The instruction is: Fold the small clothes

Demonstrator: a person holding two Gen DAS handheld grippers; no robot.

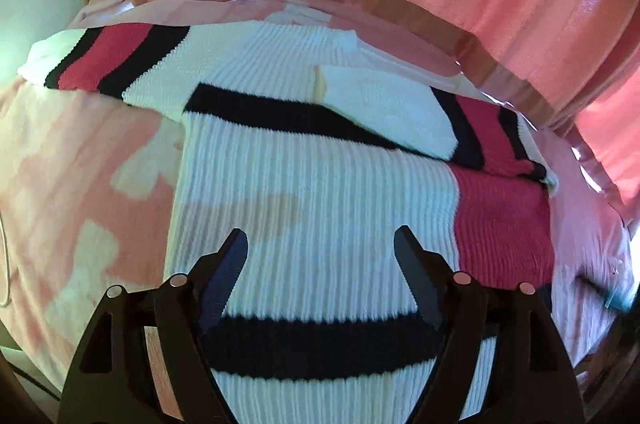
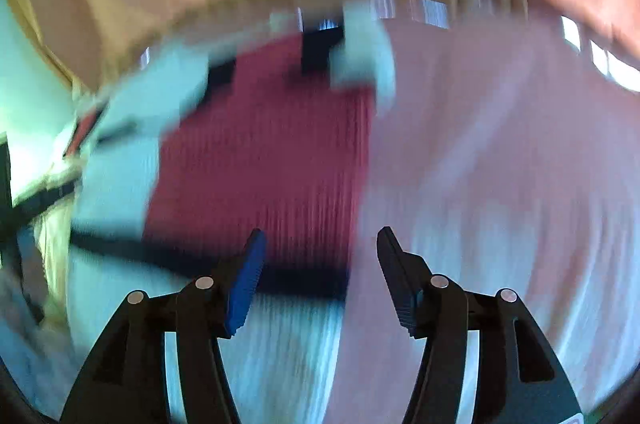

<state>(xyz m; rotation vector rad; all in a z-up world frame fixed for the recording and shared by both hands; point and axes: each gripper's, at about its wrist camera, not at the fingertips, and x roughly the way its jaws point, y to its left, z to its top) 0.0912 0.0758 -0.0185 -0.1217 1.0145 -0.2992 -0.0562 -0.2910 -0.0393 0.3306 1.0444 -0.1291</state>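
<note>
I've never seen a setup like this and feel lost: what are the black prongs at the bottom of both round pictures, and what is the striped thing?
There is no robot. A person holds a pair of tongs in each hand, and a wide-angle camera on each looks out along its two fingers, which makes the pictures round. One picture shows the left tongs, the other the right tongs. Both are open and hold nothing. Under them a ribbed knit sweater, white with black stripes and red panels, lies spread on a pink patterned blanket, one sleeve folded across its chest. The right picture is blurred.

Ribbed sweater (image 1: 312, 180) flat on pink/white blanket (image 1: 80, 184).
</note>
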